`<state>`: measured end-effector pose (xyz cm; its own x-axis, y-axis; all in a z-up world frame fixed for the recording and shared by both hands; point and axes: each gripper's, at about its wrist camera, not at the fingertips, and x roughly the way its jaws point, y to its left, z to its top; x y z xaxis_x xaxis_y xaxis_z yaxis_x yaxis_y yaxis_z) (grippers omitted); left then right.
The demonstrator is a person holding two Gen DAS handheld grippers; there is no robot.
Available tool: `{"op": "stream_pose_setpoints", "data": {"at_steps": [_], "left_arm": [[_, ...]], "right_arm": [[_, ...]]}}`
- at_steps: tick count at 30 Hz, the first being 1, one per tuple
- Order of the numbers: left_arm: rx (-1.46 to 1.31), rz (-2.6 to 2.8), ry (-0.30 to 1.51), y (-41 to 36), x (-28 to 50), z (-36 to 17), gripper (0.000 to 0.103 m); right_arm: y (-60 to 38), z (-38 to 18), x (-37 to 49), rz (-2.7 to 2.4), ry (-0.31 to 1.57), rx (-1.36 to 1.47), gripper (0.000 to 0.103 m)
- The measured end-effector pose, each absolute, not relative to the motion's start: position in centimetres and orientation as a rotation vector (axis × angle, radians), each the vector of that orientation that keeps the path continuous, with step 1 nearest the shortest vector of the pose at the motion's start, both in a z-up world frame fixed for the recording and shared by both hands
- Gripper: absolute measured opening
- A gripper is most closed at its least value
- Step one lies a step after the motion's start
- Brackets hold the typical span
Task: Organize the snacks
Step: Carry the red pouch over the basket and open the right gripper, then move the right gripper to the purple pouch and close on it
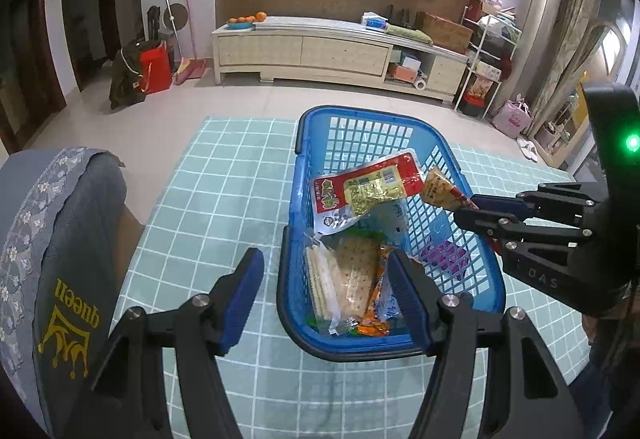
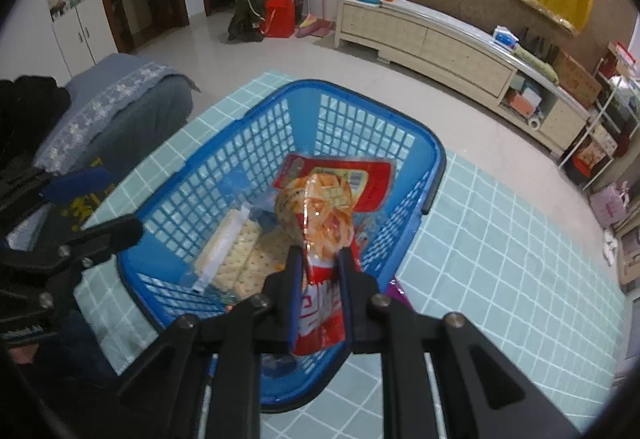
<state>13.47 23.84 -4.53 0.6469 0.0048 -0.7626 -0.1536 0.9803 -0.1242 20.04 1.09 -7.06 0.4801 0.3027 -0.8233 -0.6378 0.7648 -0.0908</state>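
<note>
While my right gripper (image 2: 320, 259) pinches the noodle packet (image 2: 316, 215), long axis pointing ahead over the blue basket (image 2: 240, 143) near its right rim, my left gripper (image 1: 324, 275) hovers spread, empty.

basket (image 1: 298, 135): blue lattice plastic, slightly glossy
snack bag (image 2: 320, 207): shiny crinkled foil-like film
counter (image 1: 224, 175): smooth teal checked covering
chair cover (image 1: 72, 207): matt grey cloth, embroidered trim
</note>
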Motion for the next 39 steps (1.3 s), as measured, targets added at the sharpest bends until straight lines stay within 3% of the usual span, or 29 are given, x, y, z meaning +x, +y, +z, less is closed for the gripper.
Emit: {"op": "stream_pose_setpoints", "data": {"at_steps": [3, 5, 7, 9, 19, 22, 26, 39], "left_arm": [[-0.188, 0.089, 0.869, 23.7, 13.4, -4.6, 0.062], [-0.179, 0.087, 0.868, 23.5, 13.3, -4.5, 0.062], [-0.174, 0.082, 0.869, 23.2, 13.2, -4.4, 0.062], [-0.17, 0.082, 0.871, 23.1, 13.3, -4.3, 0.062], [-0.139, 0.061, 0.885, 21.3, 13.7, -3.9, 0.062], [-0.136, 0.055, 0.889, 20.6, 14.0, -4.0, 0.068], [-0.123, 0.046, 0.906, 19.5, 14.7, -4.2, 0.068], [-0.102, 0.034, 0.984, 18.0, 17.5, -6.3, 0.069]], "right_arm": [[1.3, -7.3, 20.4, 0.586, 0.907, -0.427, 0.031], [1.4, -7.4, 20.3, 0.593, 0.917, -0.439, 0.046], [1.1, -7.2, 19.9, 0.568, 0.898, -0.462, 0.071], [0.6, -6.7, 19.6, 0.56, 0.867, -0.472, 0.077], [-2.8, -5.0, 19.7, 0.561, 0.871, -0.428, 0.082], [-3.5, -5.0, 19.8, 0.56, 0.876, -0.415, 0.082], [-4.7, -5.0, 20.2, 0.558, 0.881, -0.408, 0.083], [-8.2, -8.0, 22.5, 0.551, 0.929, -0.387, 0.085]]}}
